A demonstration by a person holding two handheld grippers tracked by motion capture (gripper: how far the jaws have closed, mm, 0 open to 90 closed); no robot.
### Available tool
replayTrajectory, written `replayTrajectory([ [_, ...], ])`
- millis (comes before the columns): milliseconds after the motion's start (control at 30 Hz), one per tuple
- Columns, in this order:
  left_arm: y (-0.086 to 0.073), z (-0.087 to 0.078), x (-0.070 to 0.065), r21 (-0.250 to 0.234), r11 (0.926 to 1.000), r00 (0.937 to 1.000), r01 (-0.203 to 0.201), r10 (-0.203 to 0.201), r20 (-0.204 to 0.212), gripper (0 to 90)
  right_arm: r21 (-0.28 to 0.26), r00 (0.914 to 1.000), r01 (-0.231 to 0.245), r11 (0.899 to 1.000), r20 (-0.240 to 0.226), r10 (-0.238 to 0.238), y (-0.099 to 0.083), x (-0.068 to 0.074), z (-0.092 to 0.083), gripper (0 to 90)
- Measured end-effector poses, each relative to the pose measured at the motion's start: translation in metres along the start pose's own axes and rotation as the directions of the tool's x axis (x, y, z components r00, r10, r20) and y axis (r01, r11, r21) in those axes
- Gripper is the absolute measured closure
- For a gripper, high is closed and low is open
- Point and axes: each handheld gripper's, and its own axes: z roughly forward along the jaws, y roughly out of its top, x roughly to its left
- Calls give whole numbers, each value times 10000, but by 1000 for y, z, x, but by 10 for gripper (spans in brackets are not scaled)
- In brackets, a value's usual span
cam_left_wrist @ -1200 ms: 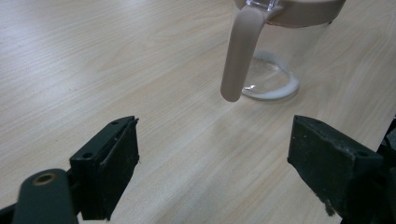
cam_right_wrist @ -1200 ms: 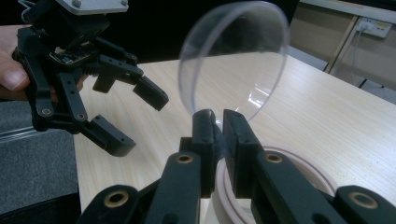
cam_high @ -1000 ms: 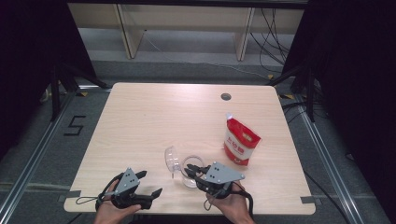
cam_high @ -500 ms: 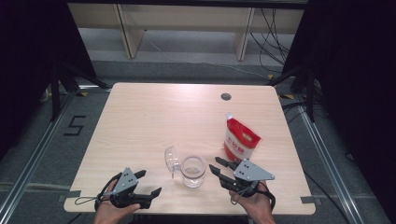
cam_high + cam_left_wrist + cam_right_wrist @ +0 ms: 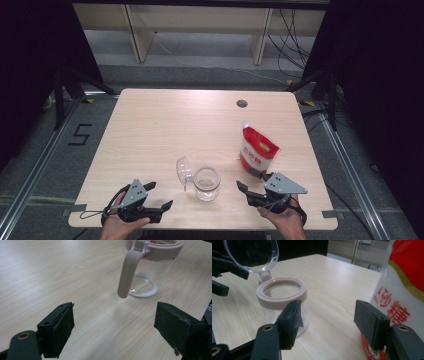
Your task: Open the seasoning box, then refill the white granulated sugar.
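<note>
A clear glass jar (image 5: 206,182) with a pinkish rim stands near the table's front edge, its hinged clear lid (image 5: 184,170) swung up and open. A red and white pouch (image 5: 257,150) stands upright to its right. My right gripper (image 5: 246,179) sits between jar and pouch; its jaws have just been opening and nothing is between them. In the right gripper view this gripper (image 5: 329,320) has the jar (image 5: 284,295) to its left and the pouch (image 5: 404,290) to its right. My left gripper (image 5: 159,195) rests open left of the jar. From the left gripper (image 5: 115,325), the jar (image 5: 150,265) is ahead.
The wooden table (image 5: 165,125) has a small round hole (image 5: 242,103) near its back edge. Shelving stands on the floor behind the table. Dark curtains and metal frame legs flank both sides.
My right gripper has drawn away from the jar to the right and its jaws have spread apart. The left gripper and the jar have stayed put.
</note>
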Motion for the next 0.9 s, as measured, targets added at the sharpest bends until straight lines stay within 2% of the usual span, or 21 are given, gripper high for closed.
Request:
replayTrajectory([
  [33,0,0,0,-35,10000,10000,10,-10,21,157,-46,9999,133,9999,-69,-133,-1,-2,-2,379],
  [167,0,1,1,-45,10000,10000,-6,6,-13,157,46,9999,126,9999,59,-126,-7,-7,-8,351],
  [200,0,1,2,-48,10000,10000,6,-6,-17,157,212,9998,-186,9996,75,185,-9,-6,-12,346],
  [267,0,1,1,-100,9999,10000,67,-68,-12,157,143,9993,321,9994,165,-323,-11,-11,-13,334],
  [300,1,0,1,-6,10000,10000,2,-2,-76,157,344,9999,-27,9994,116,23,-14,-10,-14,323],
  [333,0,0,2,-115,9999,10000,-12,12,0,157,291,9997,36,9996,227,-43,-15,-10,-15,316],
  [367,0,-1,1,-34,10000,10000,-2,2,-97,157,376,9999,-43,9993,156,37,-16,-10,-16,310],
  [400,0,0,1,-66,10000,9999,14,-15,-107,157,366,9994,-54,9993,338,41,-17,-10,-17,298],
  [433,0,0,2,-124,9999,9999,23,-24,-100,157,430,9995,-145,9990,285,132,-18,-12,-18,285],
  [467,0,0,3,-131,9999,9999,13,-15,-110,157,420,9995,105,9991,286,-117,-18,-14,-18,283],
  [500,0,-1,3,-19,10000,9997,-42,42,-227,157,367,9994,19,9993,343,-31,-20,-15,-18,276],
  [533,0,-1,2,-131,9999,9998,106,-109,-188,156,458,9991,-86,9989,427,66,-20,-15,-19,270],
  [567,0,-1,3,-123,9999,9999,45,-47,-119,156,450,9983,-102,9989,578,76,-20,-15,-20,270],
  [600,0,-1,3,-157,9999,9999,65,-67,-121,156,322,9982,51,9995,592,-70,-21,-17,-20,270],
  [733,1,-2,3,-157,9999,9998,47,-50,-183,156,304,9936,-499,9983,1032,465,-21,-20,-26,267],
  [800,1,-2,4,-213,9996,9998,158,-162,-154,157,173,9922,-375,9991,1199,351,-22,-26,-27,254],
  [833,1,-3,5,-145,9999,9996,82,-86,-251,156,180,9902,-567,9982,1286,539,-22,-27,-29,246],
  [900,1,-2,5,-190,9998,9996,103,-108,-254,156,179,9879,-571,9982,1456,539,-23,-30,-30,234],
])
